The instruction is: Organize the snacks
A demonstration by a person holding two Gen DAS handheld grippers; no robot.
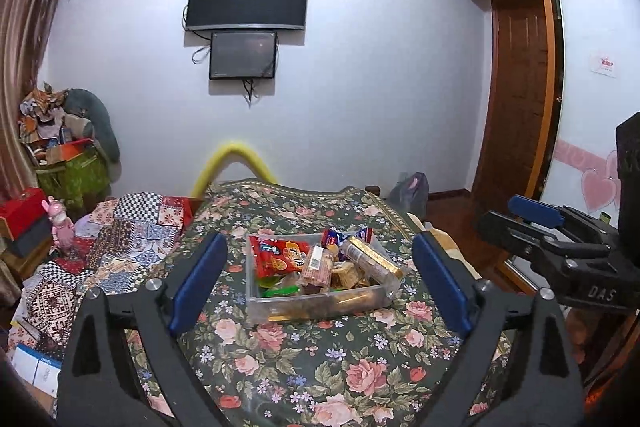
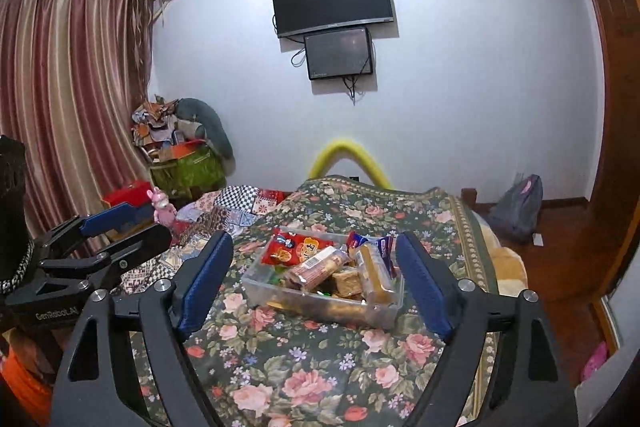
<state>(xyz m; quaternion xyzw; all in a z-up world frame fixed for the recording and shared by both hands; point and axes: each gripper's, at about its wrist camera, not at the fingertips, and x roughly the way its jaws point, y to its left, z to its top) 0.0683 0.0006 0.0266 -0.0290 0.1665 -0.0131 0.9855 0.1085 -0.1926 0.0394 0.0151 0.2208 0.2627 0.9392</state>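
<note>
A clear plastic box (image 1: 256,301) (image 2: 256,291) full of snacks stands on the floral cloth (image 1: 304,359) (image 2: 288,355). In it lie a red snack bag (image 1: 280,257) (image 2: 298,247), a wrapped biscuit pack (image 1: 318,267) (image 2: 320,265), a gold-wrapped roll (image 1: 372,261) (image 2: 376,273) and several other packets. My left gripper (image 1: 320,247) is open and empty, raised in front of the box. My right gripper (image 2: 314,247) is open and empty, also raised before the box. Each gripper shows at the edge of the other's view, the right one (image 1: 540,223) and the left one (image 2: 116,227).
A patchwork quilt (image 1: 120,243) (image 2: 224,211) lies left of the cloth. A pink toy (image 1: 60,223) and red boxes (image 1: 20,211) sit far left. A yellow tube (image 1: 236,163) arches behind the bed. A grey bag (image 2: 518,207) stands on the wooden floor at right.
</note>
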